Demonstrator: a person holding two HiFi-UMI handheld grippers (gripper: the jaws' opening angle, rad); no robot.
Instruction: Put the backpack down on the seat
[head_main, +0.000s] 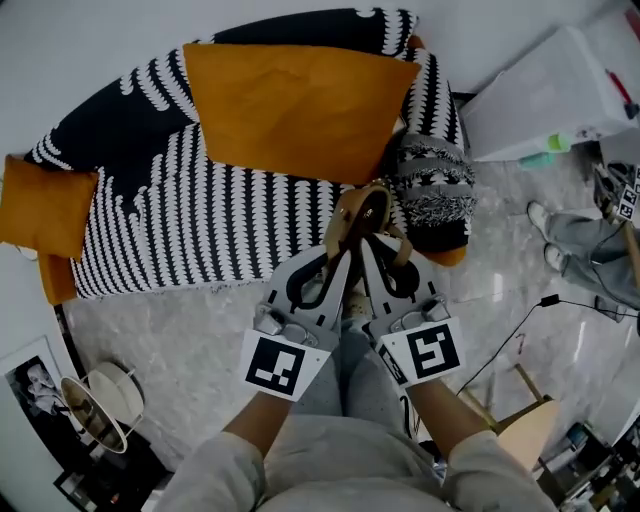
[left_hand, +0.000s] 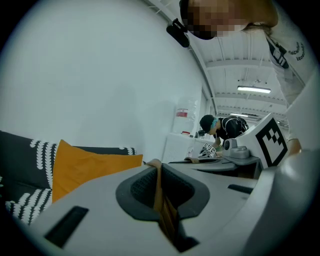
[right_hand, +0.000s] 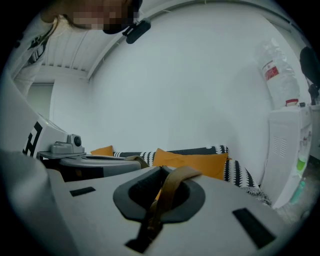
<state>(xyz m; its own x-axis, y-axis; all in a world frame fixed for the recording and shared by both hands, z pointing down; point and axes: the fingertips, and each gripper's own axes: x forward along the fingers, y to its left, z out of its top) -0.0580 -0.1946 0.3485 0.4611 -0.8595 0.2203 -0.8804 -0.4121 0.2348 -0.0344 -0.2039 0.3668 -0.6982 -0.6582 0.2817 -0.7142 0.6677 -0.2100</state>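
Note:
Both grippers are held close together in front of the sofa seat (head_main: 200, 230), which has a black-and-white patterned cover. Between them rises the brown top and strap of the backpack (head_main: 360, 215); its body is hidden under the grippers. The left gripper (head_main: 335, 262) is shut on a brown strap (left_hand: 161, 200) that runs edge-on through its jaws. Beside it, the right gripper (head_main: 372, 255) is shut on a second brown strap (right_hand: 167, 192), which loops over its jaw mouth. The strap ends are above the sofa's front right edge.
A large orange cushion (head_main: 295, 105) leans on the sofa back and a smaller one (head_main: 45, 205) lies at the left end. A knitted black-and-white bundle (head_main: 432, 195) sits at the right end. A white cabinet (head_main: 545, 95), a person's legs (head_main: 590, 250), a wooden stool (head_main: 525, 425) and a floor cable (head_main: 510, 335) are at right.

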